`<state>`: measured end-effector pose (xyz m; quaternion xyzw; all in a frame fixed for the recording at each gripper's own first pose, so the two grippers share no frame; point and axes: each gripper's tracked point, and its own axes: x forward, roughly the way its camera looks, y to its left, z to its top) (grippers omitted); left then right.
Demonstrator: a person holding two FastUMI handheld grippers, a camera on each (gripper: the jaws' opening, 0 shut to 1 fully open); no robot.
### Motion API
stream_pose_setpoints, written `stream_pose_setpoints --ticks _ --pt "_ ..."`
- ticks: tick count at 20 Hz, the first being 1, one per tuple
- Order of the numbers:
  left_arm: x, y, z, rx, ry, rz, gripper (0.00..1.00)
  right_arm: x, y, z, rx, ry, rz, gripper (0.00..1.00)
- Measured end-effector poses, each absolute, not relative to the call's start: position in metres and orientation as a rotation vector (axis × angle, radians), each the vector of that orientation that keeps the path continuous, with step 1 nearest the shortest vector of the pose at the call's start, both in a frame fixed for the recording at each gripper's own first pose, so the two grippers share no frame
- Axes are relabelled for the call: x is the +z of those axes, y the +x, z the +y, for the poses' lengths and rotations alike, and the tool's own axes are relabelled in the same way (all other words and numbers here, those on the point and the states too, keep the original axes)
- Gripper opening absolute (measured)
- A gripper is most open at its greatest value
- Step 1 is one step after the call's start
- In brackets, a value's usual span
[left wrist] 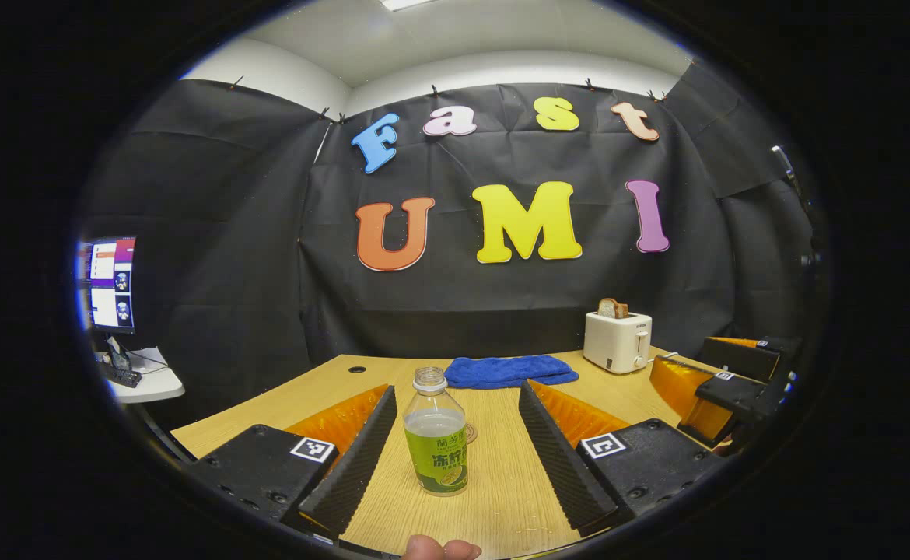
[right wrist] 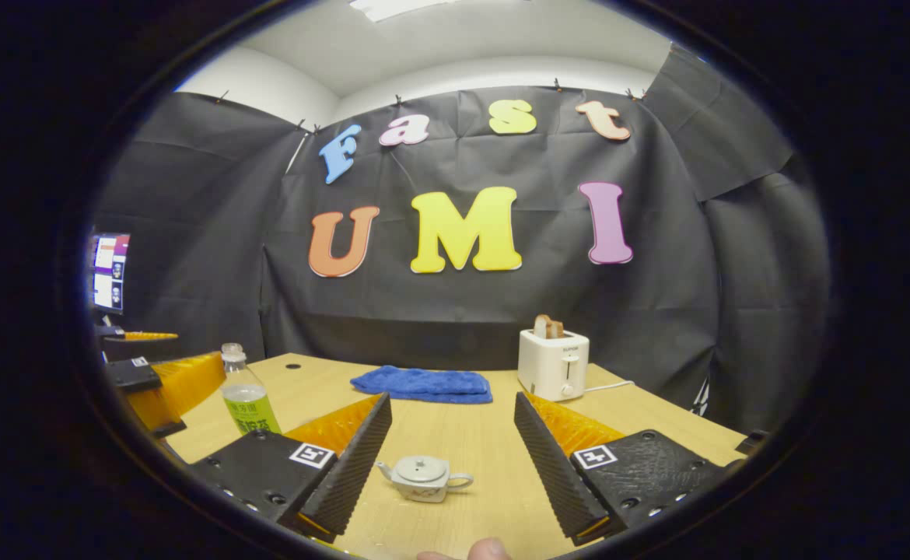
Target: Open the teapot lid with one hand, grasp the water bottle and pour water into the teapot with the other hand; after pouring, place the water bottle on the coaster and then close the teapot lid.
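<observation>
A: Pale ceramic, that teapot (right wrist: 422, 477), lid (right wrist: 419, 465) seated on it. It stands on the desk (right wrist: 463, 435) near the front edge, between the spread fingers of the right gripper (right wrist: 451, 459), touching neither, spout toward the left finger.

B: And the bottle (left wrist: 436, 432)?

A: Clear plastic with a green label, no cap, water to about the shoulder. It stands upright near the front edge between the fingers of the left gripper (left wrist: 455, 443), which is wide open too. A finger stands close on each side, but I can't say that either touches. Just behind it a round edge peeks out, probably the coaster (left wrist: 470, 432).

B: So nothing is held yet. Risks?

A: 3, in my judgement. The bottle is uncapped, so a squeeze that dents it, or a jerk on lifting, could slop water onto the desk. The lid knob is small; wide fingers could slip off it or drag the whole pot. And the pot's mouth is narrow, so a fast tilt would overshoot it.

B: Anything else about?

A: A blue cloth (right wrist: 422, 385) toward the back edge, and a white toaster (right wrist: 553, 362) with bread in it near the back right corner, both well apart from the work.
</observation>
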<state>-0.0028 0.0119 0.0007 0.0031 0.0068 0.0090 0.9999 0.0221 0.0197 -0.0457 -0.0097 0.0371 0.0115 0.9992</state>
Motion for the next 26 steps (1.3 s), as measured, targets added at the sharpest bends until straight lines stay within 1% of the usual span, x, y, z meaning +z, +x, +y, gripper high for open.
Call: stream_pose_setpoints --ticks 5,6,7,9,10,11,13,15,16,17,18,19,20,21,23,24,26 --pt "0.004 -0.003 0.018 0.024 -0.007 0.008 0.99 -0.081 0.044 0.028 0.025 -0.035 0.137 0.95" --pt "0.004 -0.002 0.019 0.026 -0.009 0.009 0.99 -0.089 0.05 0.03 0.027 -0.043 0.155 0.98" --pt "0.003 -0.002 0.022 0.028 -0.011 0.009 0.99 -0.097 0.054 0.032 0.029 -0.046 0.174 0.95" --pt "0.004 -0.002 0.023 0.033 -0.013 0.006 0.99 -0.112 0.063 0.037 0.033 -0.041 0.211 0.96" --pt "0.005 -0.001 0.023 0.032 -0.016 0.006 0.99 -0.117 0.067 0.039 0.035 -0.037 0.223 0.97" --pt "0.004 -0.004 0.025 0.03 -0.017 0.005 0.99 -0.121 0.071 0.041 0.033 -0.035 0.233 0.95" --pt "0.005 -0.006 0.025 0.03 -0.02 0.005 0.99 -0.13 0.077 0.044 0.03 -0.028 0.251 0.98" --pt "0.005 -0.003 0.029 0.034 -0.025 0.006 0.99 -0.137 0.08 0.049 0.032 -0.022 0.269 0.98" --pt "0.006 -0.003 0.03 0.036 -0.029 0.006 0.99 -0.142 0.085 0.05 0.032 -0.021 0.277 0.9" --pt "0.006 -0.004 0.032 0.038 -0.035 0.007 0.99 -0.145 0.086 0.052 0.031 -0.023 0.284 0.86" --pt "0.006 -0.003 0.034 0.039 -0.039 0.006 0.99 -0.147 0.087 0.052 0.027 -0.028 0.291 0.77" --pt "0.005 -0.003 0.036 0.042 -0.04 0.007 0.99 -0.15 0.089 0.053 0.027 -0.032 0.297 0.71" --pt "0.004 -0.003 0.039 0.045 -0.04 0.007 0.99 -0.152 0.091 0.054 0.024 -0.034 0.302 0.6" --pt "0.003 -0.002 0.039 0.048 -0.041 0.01 0.99 -0.153 0.091 0.054 0.023 -0.035 0.305 0.56" --pt "0.001 -0.003 0.039 0.052 -0.043 0.015 0.99 -0.157 0.093 0.055 0.025 -0.04 0.314 0.43" --pt "0.001 -0.003 0.039 0.053 -0.044 0.016 0.99 -0.157 0.092 0.058 0.031 -0.043 0.317 0.27" --pt "0.0 -0.001 0.04 0.056 -0.039 0.018 0.99 -0.157 0.093 0.057 0.021 -0.059 0.317 0.19"
